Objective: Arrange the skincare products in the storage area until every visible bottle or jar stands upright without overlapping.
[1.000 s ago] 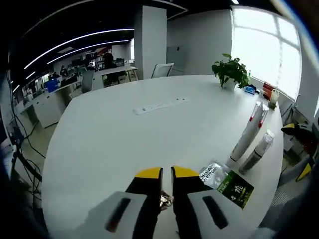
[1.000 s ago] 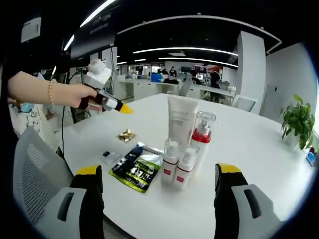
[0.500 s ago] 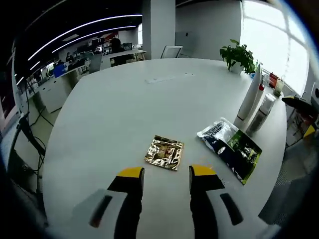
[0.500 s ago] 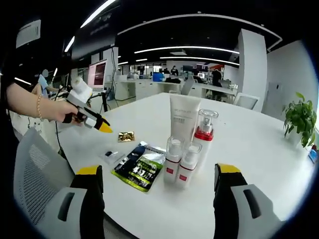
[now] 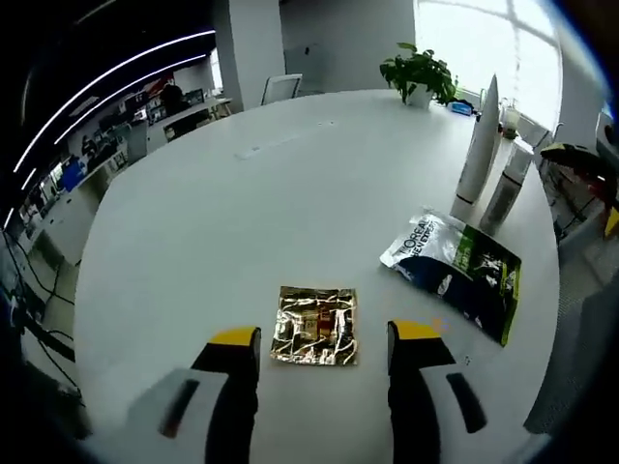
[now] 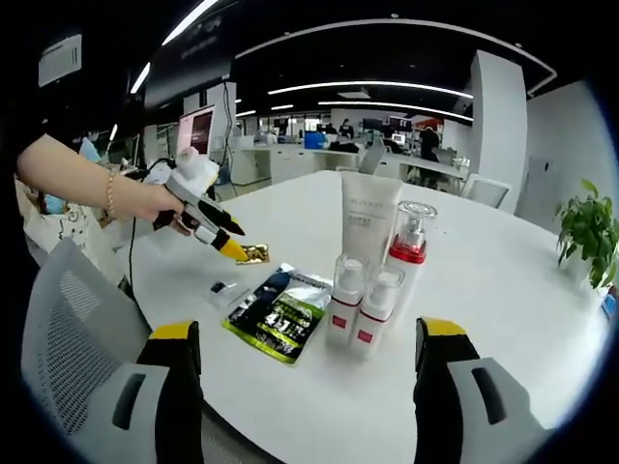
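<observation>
Left gripper (image 5: 322, 340): two black jaws with yellow tips, grey-white housings behind, a dark slot on each.
Right gripper (image 6: 307, 340): the same black jaws, yellow tips, grey housings with dark slots.
Hand (image 6: 155, 201): a beaded bracelet on the wrist, forearm bare.

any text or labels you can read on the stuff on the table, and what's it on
Nothing reads in full.
Green and black sachet: white brand lettering at its near end, perhaps starting "L'OR", too blurred to be sure.
Gold foil sachet: small print, unreadable.
White tube: a faint grey line of lettering, too small to read.
Two small bottles: red labels, text too small.
Small clear packet: dark mark, unreadable.
</observation>
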### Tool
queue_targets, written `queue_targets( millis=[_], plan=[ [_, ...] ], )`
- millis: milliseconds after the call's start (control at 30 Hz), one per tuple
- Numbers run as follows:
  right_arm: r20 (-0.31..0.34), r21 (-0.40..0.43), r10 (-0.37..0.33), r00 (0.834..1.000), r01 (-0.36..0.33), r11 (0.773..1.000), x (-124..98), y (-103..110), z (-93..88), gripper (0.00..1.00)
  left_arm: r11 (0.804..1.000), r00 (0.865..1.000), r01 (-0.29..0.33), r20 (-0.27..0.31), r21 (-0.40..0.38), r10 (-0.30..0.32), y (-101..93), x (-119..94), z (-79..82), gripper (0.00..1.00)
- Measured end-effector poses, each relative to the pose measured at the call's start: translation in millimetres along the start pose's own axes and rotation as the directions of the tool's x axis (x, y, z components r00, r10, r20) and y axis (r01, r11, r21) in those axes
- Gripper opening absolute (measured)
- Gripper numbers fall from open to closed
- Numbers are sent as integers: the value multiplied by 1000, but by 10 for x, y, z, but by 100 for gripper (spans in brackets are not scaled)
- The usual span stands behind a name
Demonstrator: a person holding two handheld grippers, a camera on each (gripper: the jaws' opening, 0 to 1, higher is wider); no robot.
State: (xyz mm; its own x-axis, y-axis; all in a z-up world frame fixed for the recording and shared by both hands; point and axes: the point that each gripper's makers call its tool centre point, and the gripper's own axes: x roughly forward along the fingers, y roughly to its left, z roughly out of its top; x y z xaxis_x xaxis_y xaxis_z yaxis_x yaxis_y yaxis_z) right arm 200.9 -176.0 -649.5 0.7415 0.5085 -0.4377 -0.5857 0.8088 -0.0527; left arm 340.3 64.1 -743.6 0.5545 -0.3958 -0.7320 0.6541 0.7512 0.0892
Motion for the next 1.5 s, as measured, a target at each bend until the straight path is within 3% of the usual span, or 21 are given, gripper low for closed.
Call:
queue_targets(
  millis=[133, 267, 300, 333, 600, 733, 900, 1000, 1167, 1267, 1333, 1433, 1500],
  plan=[
    [-1, 3, -3, 1000, 3, 1000, 2, -5, -1, 91, 1000, 999, 26, -37, 3, -26, 7, 117, -29, 50],
    [-2, 11, -10, 1000, 10, 1000, -2, -18, 1, 91, 999, 993, 50, -109, 16, -48, 6, 176, -138, 45],
    [-3, 12, -12, 1000, 12, 1000, -2, -22, 1, 91, 996, 993, 84, -81, 11, -83, -36, 172, -83, 44],
    [-2, 13, -13, 1000, 13, 1000, -3, -24, 2, 91, 999, 994, 48, -97, -3, -48, 38, 165, -99, 44],
    [-3, 16, -22, 1000, 22, 1000, -2, -53, -3, 90, 996, 994, 64, -90, -62, -69, 16, 161, -102, 41],
    [-2, 10, -21, 1000, 21, 1000, -4, -47, 2, 90, 995, 999, 10, -35, -98, -13, 95, 124, -53, 41],
    [0, -11, -20, 1000, 20, 1000, -5, -27, 20, 90, 984, 998, 36, 48, -177, -28, 19, 35, 128, 41],
    [5, -65, -7, 1000, 8, 998, 3, 40, 69, 89, 977, 991, 62, 130, -205, -35, -115, -133, 295, 41],
    [49, -84, 33, 998, -29, 996, 52, 227, 239, 88, 914, 959, 148, 279, -377, -40, -320, -463, 583, 41],
    [66, -108, 62, 996, -54, 993, 127, 349, 319, 86, 912, 951, 142, 308, -385, -18, -412, -616, 625, 41],
    [95, -78, 86, 992, -78, 994, 186, 433, 407, 84, 907, 945, 143, 326, -396, -7, -475, -688, 656, 41],
    [114, -84, 110, 987, -100, 991, 260, 532, 516, 82, 855, 923, 198, 385, -478, 1, -612, -856, 767, 40],
    [138, -73, 132, 982, -123, 990, 307, 602, 602, 80, 837, 914, 214, 405, -504, 10, -674, -962, 828, 40]
  ],
)
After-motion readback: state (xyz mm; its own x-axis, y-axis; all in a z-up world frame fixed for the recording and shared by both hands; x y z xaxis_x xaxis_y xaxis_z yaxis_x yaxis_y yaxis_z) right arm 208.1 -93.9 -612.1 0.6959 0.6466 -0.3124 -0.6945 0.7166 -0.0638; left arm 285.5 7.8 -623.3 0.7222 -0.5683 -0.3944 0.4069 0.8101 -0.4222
